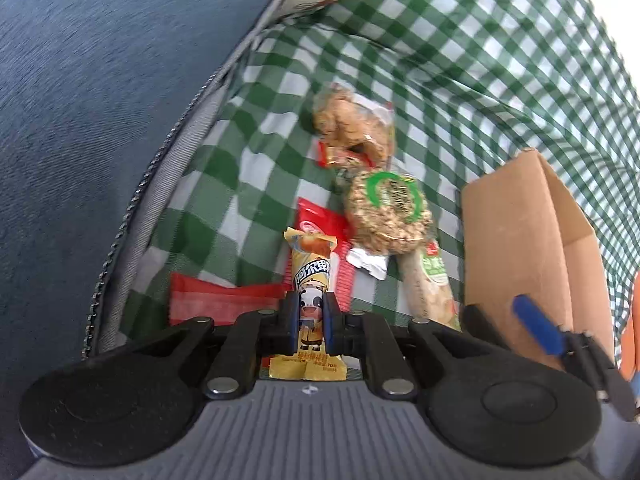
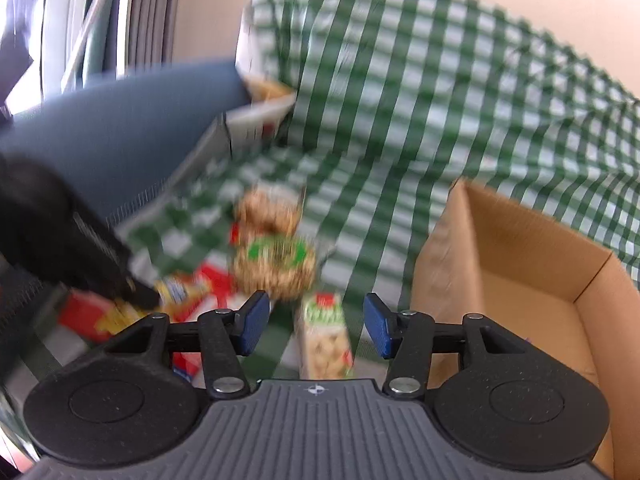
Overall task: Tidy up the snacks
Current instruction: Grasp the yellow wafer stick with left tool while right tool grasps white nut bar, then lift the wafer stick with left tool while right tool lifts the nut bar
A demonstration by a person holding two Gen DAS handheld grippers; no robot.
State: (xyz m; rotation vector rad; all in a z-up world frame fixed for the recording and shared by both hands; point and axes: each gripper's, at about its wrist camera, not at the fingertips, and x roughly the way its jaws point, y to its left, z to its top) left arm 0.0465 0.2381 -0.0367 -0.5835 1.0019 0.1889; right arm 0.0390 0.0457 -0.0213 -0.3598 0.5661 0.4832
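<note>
Left gripper (image 1: 311, 322) is clamped on the yellow snack stick (image 1: 310, 300), gripped mid-length so it lifts level from the snack pile on the checkered surface (image 1: 460, 60). Right gripper (image 2: 316, 324) hangs released above the green-labelled pack (image 2: 324, 336), probably lining up for it. Cardboard box (image 2: 520, 280), at the surface's right edge, is the likely drop spot.

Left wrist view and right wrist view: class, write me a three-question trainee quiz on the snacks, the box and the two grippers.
1. True or false: the left gripper is shut on the yellow stick snack.
2. Multiple choice: in the right wrist view, the cardboard box lies A) right of the snack pile, B) left of the snack pile, C) on top of the snack pile.
3. Fill in: the right gripper has its jaws ____, with a green-labelled packet below the gap.

Key: 1 true; 2 A; 3 open.
</note>
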